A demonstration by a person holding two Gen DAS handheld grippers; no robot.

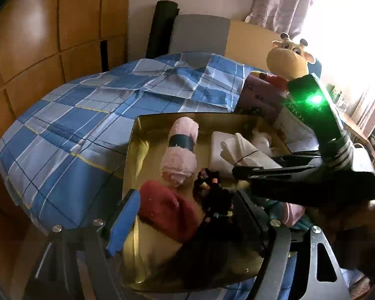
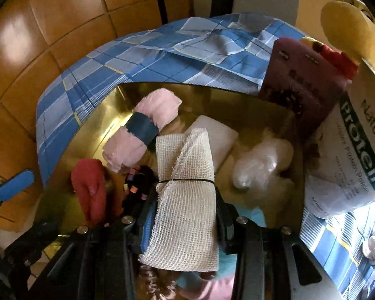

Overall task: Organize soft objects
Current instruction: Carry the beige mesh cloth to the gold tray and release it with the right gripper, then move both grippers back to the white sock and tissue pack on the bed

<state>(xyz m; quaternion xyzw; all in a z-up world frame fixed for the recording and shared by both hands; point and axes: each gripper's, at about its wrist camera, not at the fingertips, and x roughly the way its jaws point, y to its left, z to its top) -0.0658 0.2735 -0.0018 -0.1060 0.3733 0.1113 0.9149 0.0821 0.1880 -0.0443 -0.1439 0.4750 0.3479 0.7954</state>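
An open gold box (image 1: 137,135) lies on the bed. In it are a pink towel roll (image 1: 181,150) with a dark band, a white folded pad (image 1: 217,147), a clear plastic bag (image 2: 260,167), a red soft item (image 1: 167,207) and a black beaded item (image 1: 212,195). My left gripper (image 1: 187,200) stands open low over the box's near end, with the red and black items between its fingers. My right gripper (image 2: 186,200) is shut on a white mesh cloth roll (image 2: 185,175) tied with a black band, held over the box. In the left wrist view it (image 1: 252,162) reaches in from the right.
The box rests on a blue checked bedsheet (image 1: 75,115). Behind its right side stand a maroon pouch (image 2: 302,82) and a white protein-powder bag (image 2: 357,150), with a giraffe plush (image 1: 290,57) beyond them. A wooden wardrobe (image 1: 37,37) lines the left.
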